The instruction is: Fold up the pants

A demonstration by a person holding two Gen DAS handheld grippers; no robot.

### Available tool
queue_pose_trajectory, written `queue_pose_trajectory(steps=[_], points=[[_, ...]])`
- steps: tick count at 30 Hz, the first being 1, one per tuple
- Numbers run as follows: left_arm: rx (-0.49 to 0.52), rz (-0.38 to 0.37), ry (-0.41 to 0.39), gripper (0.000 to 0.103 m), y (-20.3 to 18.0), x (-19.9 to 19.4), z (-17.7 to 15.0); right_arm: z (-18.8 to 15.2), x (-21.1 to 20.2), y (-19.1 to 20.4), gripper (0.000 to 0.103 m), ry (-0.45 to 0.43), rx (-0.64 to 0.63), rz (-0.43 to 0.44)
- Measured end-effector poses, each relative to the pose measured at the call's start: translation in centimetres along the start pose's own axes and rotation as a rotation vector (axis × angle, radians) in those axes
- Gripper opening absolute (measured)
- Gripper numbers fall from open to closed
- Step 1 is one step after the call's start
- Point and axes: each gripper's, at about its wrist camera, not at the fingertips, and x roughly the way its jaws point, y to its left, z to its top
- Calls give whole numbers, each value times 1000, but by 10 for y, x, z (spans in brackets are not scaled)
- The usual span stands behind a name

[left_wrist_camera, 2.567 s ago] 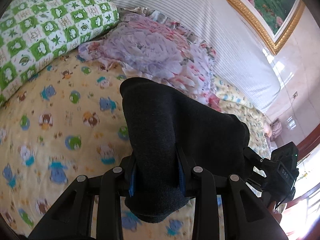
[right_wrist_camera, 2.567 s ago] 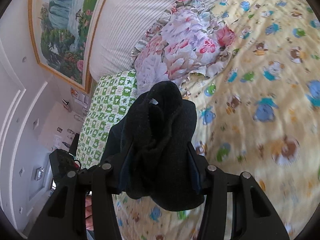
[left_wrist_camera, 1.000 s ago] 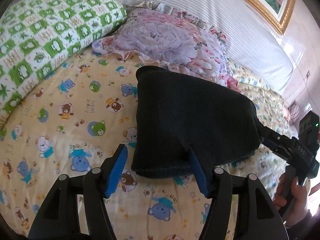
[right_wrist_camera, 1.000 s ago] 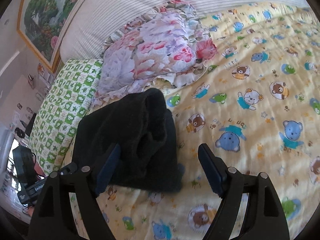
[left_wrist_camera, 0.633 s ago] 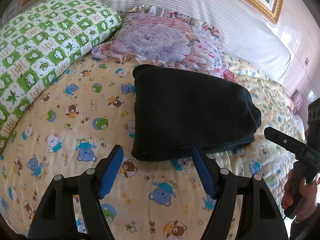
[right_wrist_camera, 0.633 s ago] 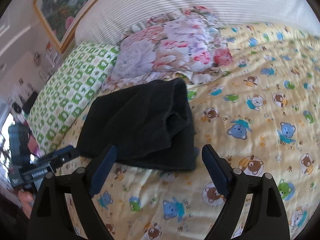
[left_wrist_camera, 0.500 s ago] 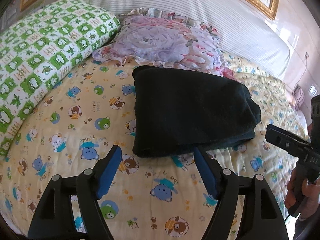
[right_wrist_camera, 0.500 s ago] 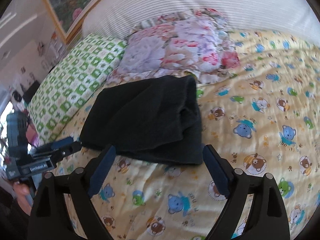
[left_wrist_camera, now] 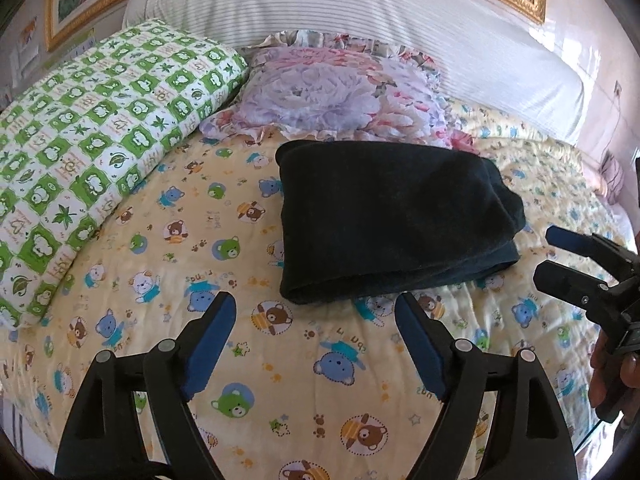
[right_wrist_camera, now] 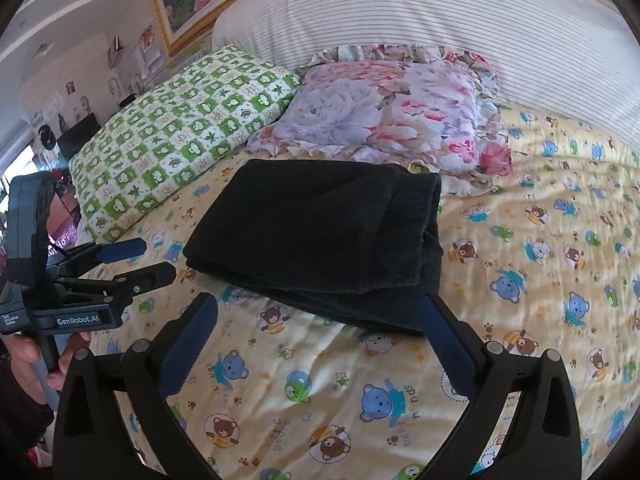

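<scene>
I see the folded black pants [left_wrist_camera: 392, 216] at frame centre on the yellow bedsheet [left_wrist_camera: 280, 380], pillows [left_wrist_camera: 100, 120] crowding the upper edge; my left gripper [left_wrist_camera: 316, 312] and right gripper [right_wrist_camera: 316, 308] are opening, empty

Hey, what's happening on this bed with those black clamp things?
A person is folding pants with handheld tongs, one in each hand. The dark pants lie folded in a neat stack on the teddy-bear bedsheet, in front of a floral pillow. The left tongs and right tongs are both opening, with nothing between their jaws, so the fold looks finished.
</scene>
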Motion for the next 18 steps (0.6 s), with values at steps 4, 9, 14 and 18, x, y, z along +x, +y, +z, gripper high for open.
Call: queue_pose_trajectory(steps=[4, 9, 14, 18], points=[[4, 36, -4, 82, -2, -1, -4, -3, 2, 2, 101, 7, -18, -8], [16, 47, -11, 83, -3, -3, -6, -7, 7, 4, 102, 15, -38, 2], [35, 63, -26, 84, -7, -6, -7, -10, 11, 6, 102, 25, -53, -6], [46, 73, -37, 84, -8, -8, -8, -9, 13, 8, 102, 28, -64, -10]])
